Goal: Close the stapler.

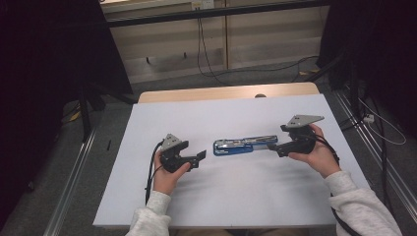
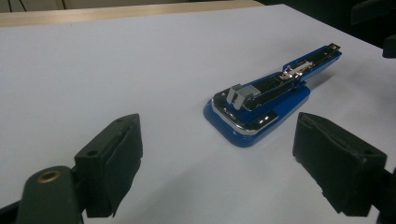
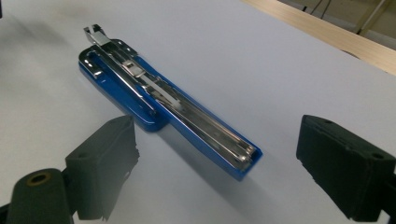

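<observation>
Two grippers, one stapler, and I'm holding both tools low over the white table [image 1: 162,196]. Nearest me, the left gripper [image 1: 200,156] sits just short of the stapler's [image 1: 244,144] wide end, jaws spread with nothing between them. In the left gripper view the stapler [image 2: 268,98] lies ahead between the two pads [image 2: 119,163], blue base flat on the table, top swung open so the chrome magazine is bare. The right gripper [image 1: 273,147] is at the other end, right up by the narrow tip, jaws apart as well and not pinching anything; in the right gripper view the stapler [image 3: 163,100] runs away from me on a slant, its near tip lying between the pads.

How will it handle? Stiff and fairly heavy for its size, I'd judge: metal rail, hard plastic shell. The chrome looks slick (pads may skate on it), so I'd take hold across the blue side walls instead. The hinged halves could flop if I lift by one alone, so a grip at each end seems safest.

Farther off, the table's wooden edge [image 1: 221,92], then cables [image 1: 206,54] on the floor.
</observation>
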Demonstrator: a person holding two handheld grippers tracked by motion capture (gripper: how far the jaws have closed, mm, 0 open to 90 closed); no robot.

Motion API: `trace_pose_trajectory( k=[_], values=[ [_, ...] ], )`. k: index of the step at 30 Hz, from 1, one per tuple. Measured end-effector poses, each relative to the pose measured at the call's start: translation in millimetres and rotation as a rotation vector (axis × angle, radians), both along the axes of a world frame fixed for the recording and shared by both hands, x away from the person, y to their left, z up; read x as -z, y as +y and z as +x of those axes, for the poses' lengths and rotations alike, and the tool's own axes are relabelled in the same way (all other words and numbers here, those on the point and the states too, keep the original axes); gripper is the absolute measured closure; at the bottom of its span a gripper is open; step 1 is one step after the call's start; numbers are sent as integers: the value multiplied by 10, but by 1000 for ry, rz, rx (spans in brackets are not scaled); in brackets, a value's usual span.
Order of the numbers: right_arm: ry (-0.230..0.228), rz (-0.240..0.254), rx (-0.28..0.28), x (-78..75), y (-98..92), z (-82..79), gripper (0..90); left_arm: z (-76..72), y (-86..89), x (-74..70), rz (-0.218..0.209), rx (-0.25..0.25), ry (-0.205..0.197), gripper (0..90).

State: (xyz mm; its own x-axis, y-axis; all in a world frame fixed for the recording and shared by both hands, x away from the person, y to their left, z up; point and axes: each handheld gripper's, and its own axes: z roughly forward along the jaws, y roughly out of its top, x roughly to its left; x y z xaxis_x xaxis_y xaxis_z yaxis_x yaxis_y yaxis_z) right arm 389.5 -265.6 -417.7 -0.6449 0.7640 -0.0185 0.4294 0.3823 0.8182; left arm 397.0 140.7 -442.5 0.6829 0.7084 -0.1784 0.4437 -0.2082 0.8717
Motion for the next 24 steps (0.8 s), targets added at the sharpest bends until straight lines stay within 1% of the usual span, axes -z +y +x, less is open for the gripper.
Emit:
trace_pose_trajectory(
  k=[3,4,5,7,8,9,10,11,12,13,14,15,16,17,18,21,22,24],
  values=[
    [1,2,22,12,-64,-33,134,11,-13,-3,4,1,15,229],
    [3,5,27,15,-82,-44,147,17,-13,-10,15,5,15,236],
    [1,5,32,16,-99,-55,168,17,-24,-14,6,2,18,250],
    [0,8,46,16,-127,-85,212,20,-37,-24,11,1,18,309],
    [-6,4,52,13,-142,-99,249,19,-43,-27,13,2,20,323],
    [-7,5,59,11,-159,-114,270,20,-51,-27,19,2,17,349],
    [-4,9,67,11,-172,-125,275,18,-64,-21,14,1,21,375],
    [0,11,77,13,-188,-134,313,19,-66,-20,31,4,22,416],
    [3,4,78,14,-206,-146,398,17,-73,-17,36,5,22,456],
    [4,-1,71,15,-221,-158,437,17,-80,-14,33,5,21,485],
    [6,-4,74,19,-235,-169,438,18,-77,-17,49,7,18,519],
    [2,-13,87,23,-252,-179,461,15,-77,-20,55,1,16,553],
    [1,-16,87,25,-270,-192,502,13,-82,-21,45,0,18,579],
    [3,-18,89,28,-288,-205,527,16,-83,-23,45,4,18,615],
    [5,-20,104,31,-307,-219,544,18,-85,-24,54,5,15,638],
    [11,-30,123,48,-373,-245,657,21,-117,-17,49,3,22,713],
    [12,-31,141,54,-397,-254,692,27,-120,-17,62,11,23,732],
    [24,-29,161,71,-444,-268,755,30,-154,-12,55,5,30,769]
  ],
)
